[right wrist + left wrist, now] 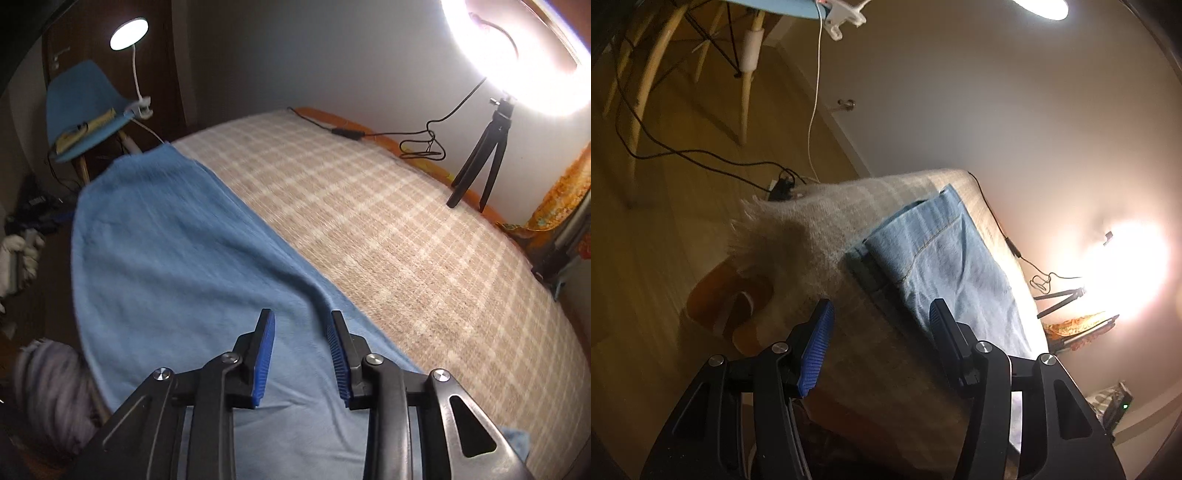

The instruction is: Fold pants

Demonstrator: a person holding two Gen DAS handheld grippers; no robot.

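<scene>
Pants [177, 266] lie lengthwise on bed [388, 229], running fwd-left from right claw [301, 328]; both claws open & empty, left claw [881, 314] by waistband end

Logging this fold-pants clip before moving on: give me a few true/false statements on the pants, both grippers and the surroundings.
1. The pants are light blue denim lying on a checked blanket. True.
2. The right gripper is clamped on a fold of denim. False: its pads stand apart above the fabric with nothing pinched between them.
3. The left gripper is open and holds nothing. True.
4. A tripod stands on the far side of the bed under a bright lamp. True.
5. The blue chair is bare. False: a clip lamp is fastened to its edge and small items lie on the seat.
</scene>
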